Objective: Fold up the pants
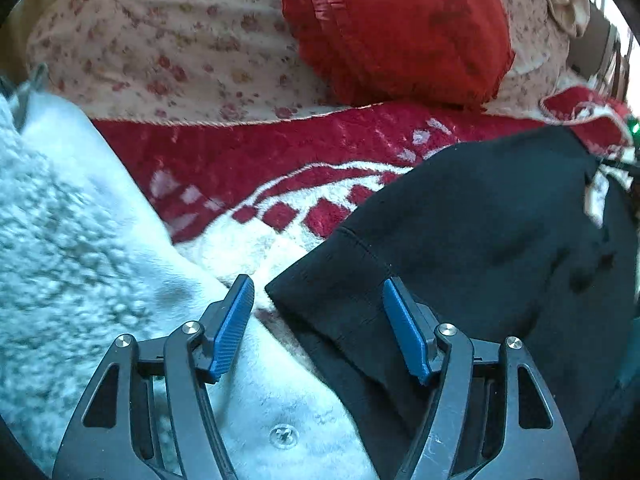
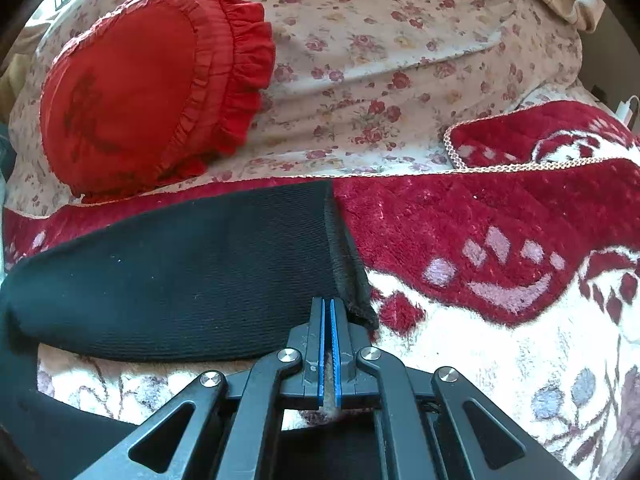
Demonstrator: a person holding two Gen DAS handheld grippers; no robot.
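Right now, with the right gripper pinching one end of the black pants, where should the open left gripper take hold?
Probably the hemmed corner of the black pants, lying flat on the red-and-white blanket between the left gripper's open jaws. Come from the blanket side, one finger sliding under the edge. The stitched hem looks firm, and the white fleece crowds the other side. The right gripper looks shut on its end.

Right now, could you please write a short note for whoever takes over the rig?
Right gripper: shut on the pants near the waistband, fabric pinched between the pads.
Left gripper: open, holding nothing, with the hem corner of a pant leg between its fingers.
The pants lie on the red-and-white blanket, beside a white fleece; a red pillow sits behind.
Done: one end gripped.
Left: grip the hem, bring the ends together, flatten.
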